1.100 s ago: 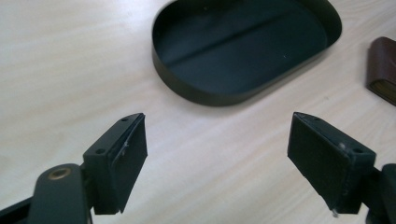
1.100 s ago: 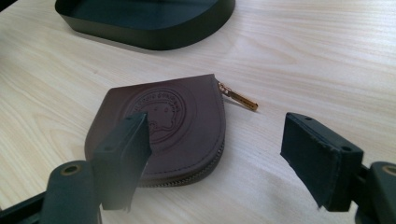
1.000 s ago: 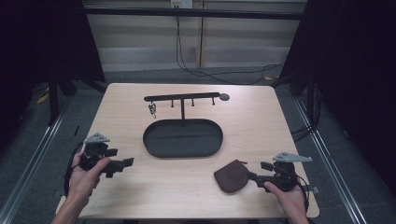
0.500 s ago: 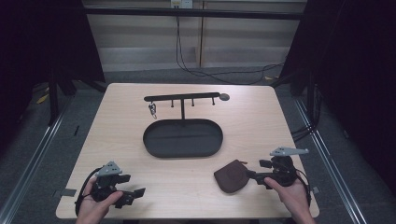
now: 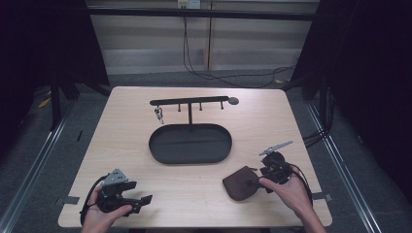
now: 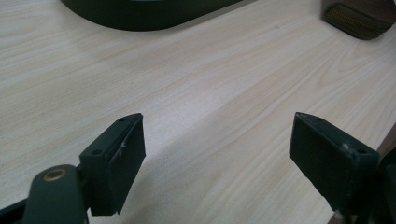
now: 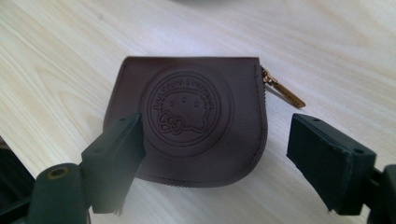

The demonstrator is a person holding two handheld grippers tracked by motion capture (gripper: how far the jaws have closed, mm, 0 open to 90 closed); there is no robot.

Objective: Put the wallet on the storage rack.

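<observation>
Black hand-held gripper, grey plate, trailing cable

The brown coin pouch bears an embossed round emblem whose ring lettering is unreadable.

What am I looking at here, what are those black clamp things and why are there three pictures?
A person sits at a wooden table, holding a hand-operated gripper in each hand. The high view looks down from above: the left gripper and the right gripper. The other two pictures come from cameras riding on each gripper, looking along its black jaws. On the table are a dark oval tray, a hook rack with keys, and a brown coin pouch. Both grippers are open; the right one's jaws, just opening, hang over the pouch without gripping it.
</observation>
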